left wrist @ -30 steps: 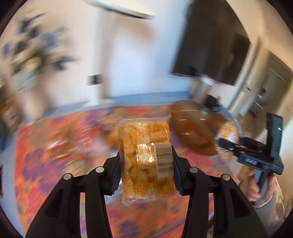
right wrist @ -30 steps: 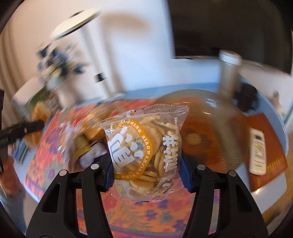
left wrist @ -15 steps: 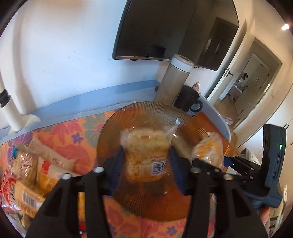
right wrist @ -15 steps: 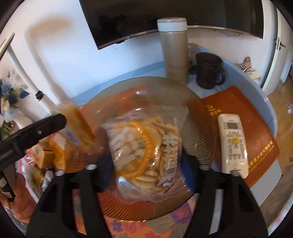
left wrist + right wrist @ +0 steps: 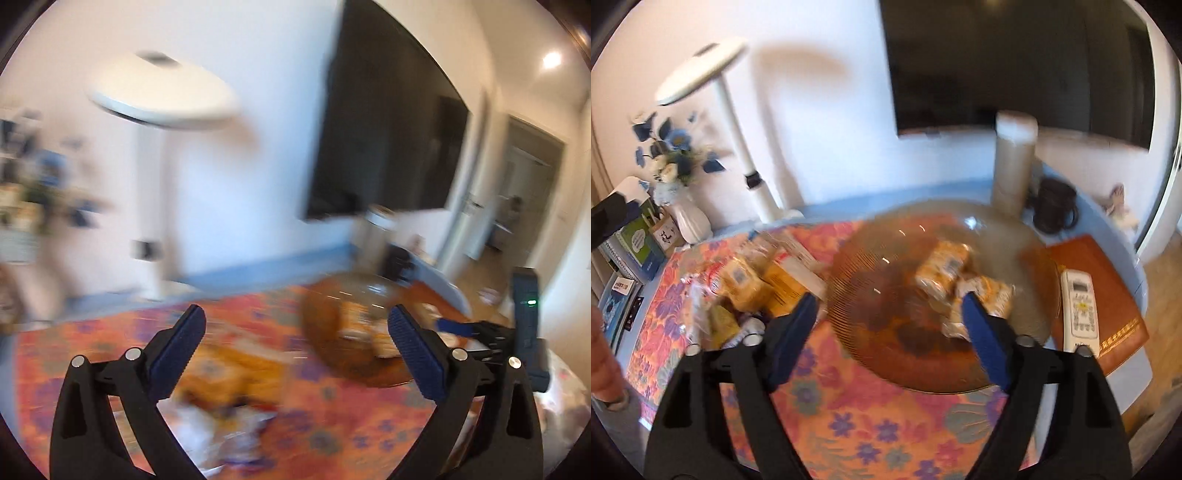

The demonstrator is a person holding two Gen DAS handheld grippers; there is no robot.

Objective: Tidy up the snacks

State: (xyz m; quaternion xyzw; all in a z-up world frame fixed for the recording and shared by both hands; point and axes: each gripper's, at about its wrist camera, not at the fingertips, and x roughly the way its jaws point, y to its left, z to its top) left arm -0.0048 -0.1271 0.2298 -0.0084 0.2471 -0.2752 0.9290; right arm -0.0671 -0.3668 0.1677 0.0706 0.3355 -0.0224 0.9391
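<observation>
An amber glass bowl (image 5: 886, 332) sits on the flowered tablecloth and holds two snack packets, one further back (image 5: 943, 271) and one at the right (image 5: 988, 295). My right gripper (image 5: 888, 304) is open and empty above the bowl's near left part. A pile of snack packets (image 5: 746, 284) lies left of the bowl. My left gripper (image 5: 295, 325) is open and empty, up above the cloth and left of the bowl (image 5: 332, 332). The left view is blurred; the pile (image 5: 221, 376) shows below the gripper.
A tall thermos (image 5: 1014, 162) and dark mug (image 5: 1054, 208) stand behind the bowl. A white remote (image 5: 1078, 310) lies on an orange mat (image 5: 1115, 291) at right. A white lamp (image 5: 746, 147), flower vase (image 5: 687, 218) and books (image 5: 635, 243) stand at left.
Both grippers opened and let their snack packets drop into the bowl. Both then pulled back; the left one swung left, away from the bowl.
</observation>
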